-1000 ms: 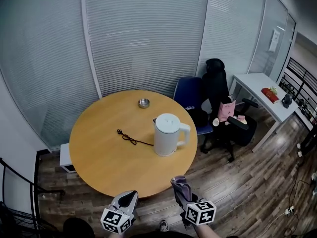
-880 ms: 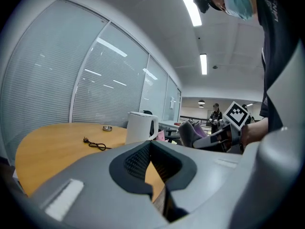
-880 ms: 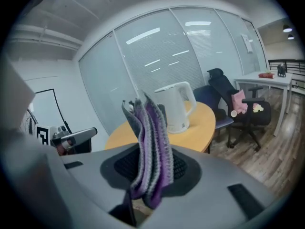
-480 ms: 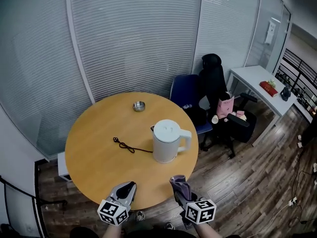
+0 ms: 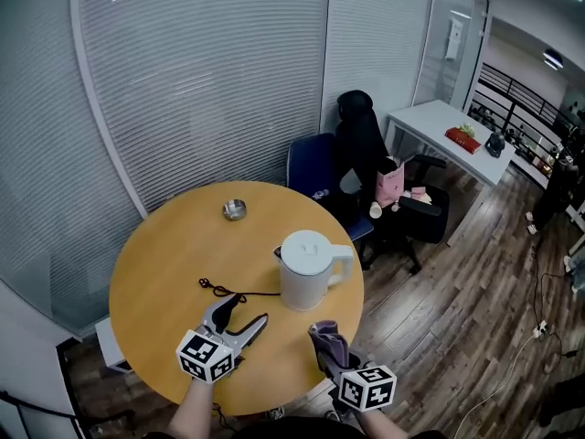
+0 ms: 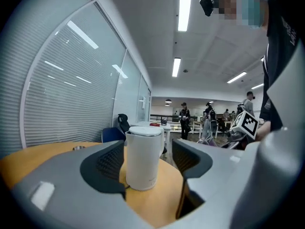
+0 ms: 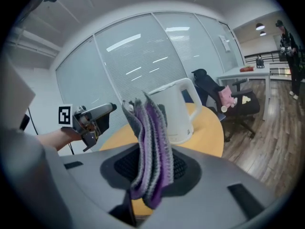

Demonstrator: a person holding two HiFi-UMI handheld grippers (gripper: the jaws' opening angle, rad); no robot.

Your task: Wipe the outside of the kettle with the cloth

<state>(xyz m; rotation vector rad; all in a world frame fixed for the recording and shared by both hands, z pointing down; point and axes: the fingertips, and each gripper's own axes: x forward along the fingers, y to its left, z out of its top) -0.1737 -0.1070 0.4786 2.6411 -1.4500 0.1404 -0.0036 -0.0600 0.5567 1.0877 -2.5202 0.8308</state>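
Note:
A white electric kettle (image 5: 306,269) (image 6: 142,157) (image 7: 174,109) stands upright on the round wooden table (image 5: 155,273), handle to the right. My left gripper (image 5: 243,315) (image 6: 147,162) hovers over the table just short of the kettle. Its jaws have just been opening and stand open, with nothing between them; the kettle shows through the gap farther off. My right gripper (image 5: 330,353) (image 7: 150,171) is at the table's near edge, shut on a folded purple-grey cloth (image 5: 326,339) (image 7: 150,149) that sticks up from the jaws.
A black cord (image 5: 224,290) runs from the kettle's base to the left. A small metal dish (image 5: 235,209) sits at the table's far side. A blue chair (image 5: 309,166), a black office chair (image 5: 364,144) and a white desk (image 5: 439,122) stand behind, and a slatted glass wall runs on the left.
My left gripper has moved forward over the table toward the kettle and its jaws have opened. My right gripper with the cloth has come forward to the table's edge.

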